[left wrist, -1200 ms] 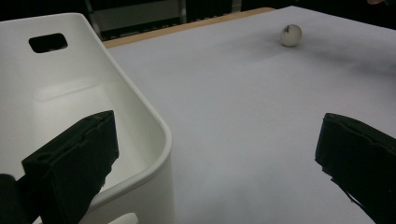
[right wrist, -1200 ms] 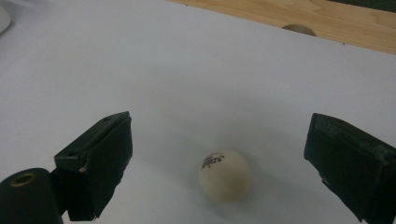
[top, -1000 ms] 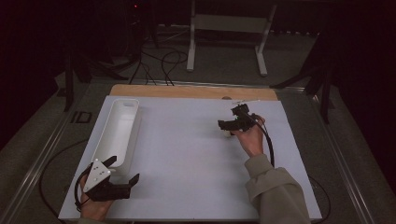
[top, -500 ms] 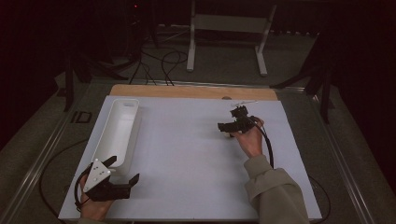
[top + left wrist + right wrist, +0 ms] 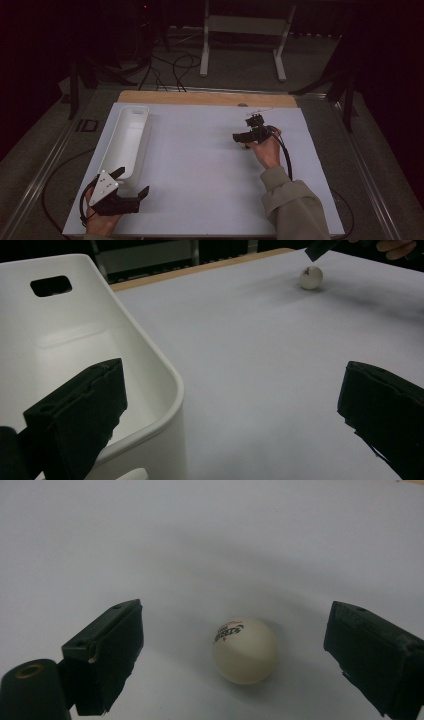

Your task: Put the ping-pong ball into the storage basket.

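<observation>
High view, right gripper (image 5: pixel 240 138): held over the far right of the white table (image 5: pixel 200 170); its black body blends together here, so the jaw gap is hard to read, and the ball under it cannot be made out.
High view, left gripper (image 5: pixel 131 183): near the front left corner, jaws spread wide and holding nothing, just beside the near end of the white bin (image 5: pixel 127 140).
High view, edges: both forearms are cut off by the bottom of the frame.
Left gripper view: the ball (image 5: pixel 311 277) lies far off on the table, well apart from the bin; the right gripper's jaw tip above it is cropped by the top edge.
Right gripper view: the ball (image 5: pixel 244 650) rests on the table between the wide-open jaws, touching neither; its print is too small to read.
</observation>
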A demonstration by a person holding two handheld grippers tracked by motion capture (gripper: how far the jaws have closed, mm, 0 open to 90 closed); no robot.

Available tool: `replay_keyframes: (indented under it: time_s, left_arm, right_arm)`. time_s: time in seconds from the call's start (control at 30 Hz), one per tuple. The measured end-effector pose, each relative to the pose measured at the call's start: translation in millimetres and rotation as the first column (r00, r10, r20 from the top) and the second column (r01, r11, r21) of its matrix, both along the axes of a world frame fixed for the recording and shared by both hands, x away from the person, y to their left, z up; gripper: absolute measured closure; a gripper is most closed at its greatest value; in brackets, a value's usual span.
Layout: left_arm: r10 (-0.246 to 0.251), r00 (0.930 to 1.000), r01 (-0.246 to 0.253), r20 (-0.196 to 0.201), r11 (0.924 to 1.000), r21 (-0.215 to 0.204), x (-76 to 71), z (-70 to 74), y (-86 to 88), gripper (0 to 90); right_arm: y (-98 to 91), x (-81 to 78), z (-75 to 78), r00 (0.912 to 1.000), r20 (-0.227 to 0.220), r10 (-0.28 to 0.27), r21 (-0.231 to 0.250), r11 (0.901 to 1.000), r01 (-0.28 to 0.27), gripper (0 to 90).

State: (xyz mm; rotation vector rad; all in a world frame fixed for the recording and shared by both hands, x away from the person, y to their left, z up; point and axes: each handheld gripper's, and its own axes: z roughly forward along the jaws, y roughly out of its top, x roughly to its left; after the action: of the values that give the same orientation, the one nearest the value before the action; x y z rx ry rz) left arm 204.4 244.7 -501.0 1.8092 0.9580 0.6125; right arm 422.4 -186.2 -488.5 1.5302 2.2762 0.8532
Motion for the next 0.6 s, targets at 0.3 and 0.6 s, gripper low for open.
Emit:
replay_keyframes:
  time_s: [0.3,0.6]
  left_arm:
    - [0.000,1.0000,0.000,0.000,1.0000,-0.001,0.0,0.0,0.0,0.0]
    - [0.000,1.0000,0.000,0.000,1.0000,0.000,-0.1,0.0,0.0,0.0]
  right_arm:
    - [0.1,0.9,-2.6,0.9999,-0.011,-0.004,-0.004,1.0000,0.004,10.1]
    - [1.3,1.5,-5.8,0.9998,-0.022,-0.002,-0.017,0.9999,0.002,10.3]
